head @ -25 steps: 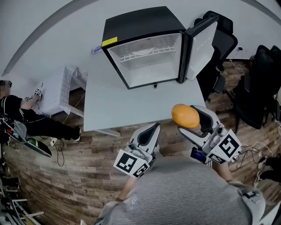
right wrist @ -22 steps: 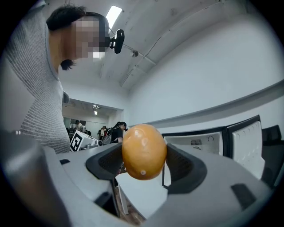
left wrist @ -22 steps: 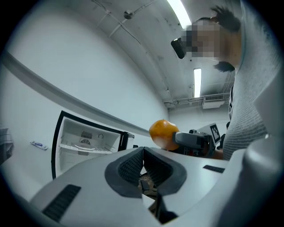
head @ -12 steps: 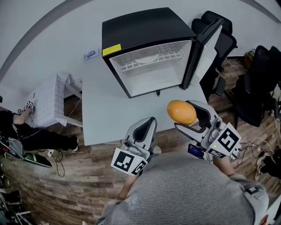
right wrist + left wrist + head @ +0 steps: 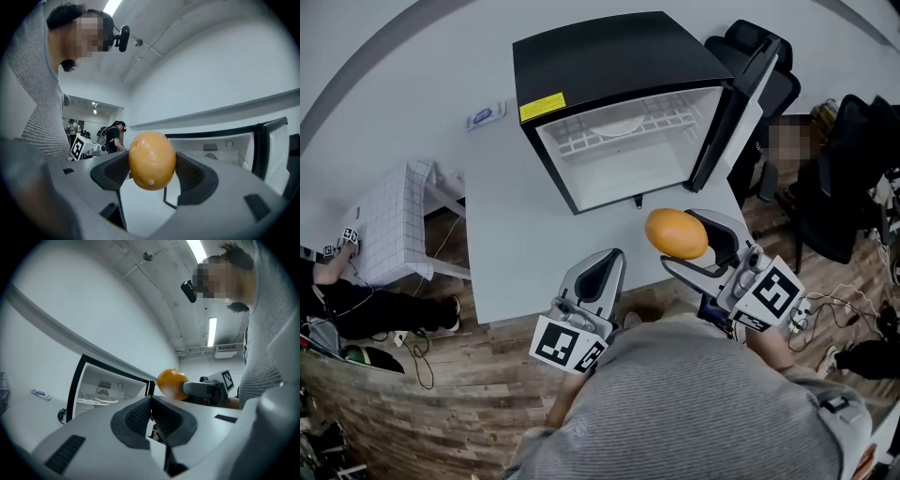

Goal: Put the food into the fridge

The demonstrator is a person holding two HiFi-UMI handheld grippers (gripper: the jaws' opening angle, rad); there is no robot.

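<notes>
Orange oval fruit, just one, sits pinched in our right gripper, near the one open black fridge on the white table; our left gripper has its jaws pressed together.

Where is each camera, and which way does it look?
Head view: on the person's head, looking down at table, open fridge, left gripper, right gripper, grey sweater.
Left gripper view: rides that gripper, looking along its shut fingers; grey sweater shows.
Right gripper view: rides that gripper, looking along fingers clamping the orange fruit; grey sweater shows.
Shared: all show fruit and fridge.
</notes>
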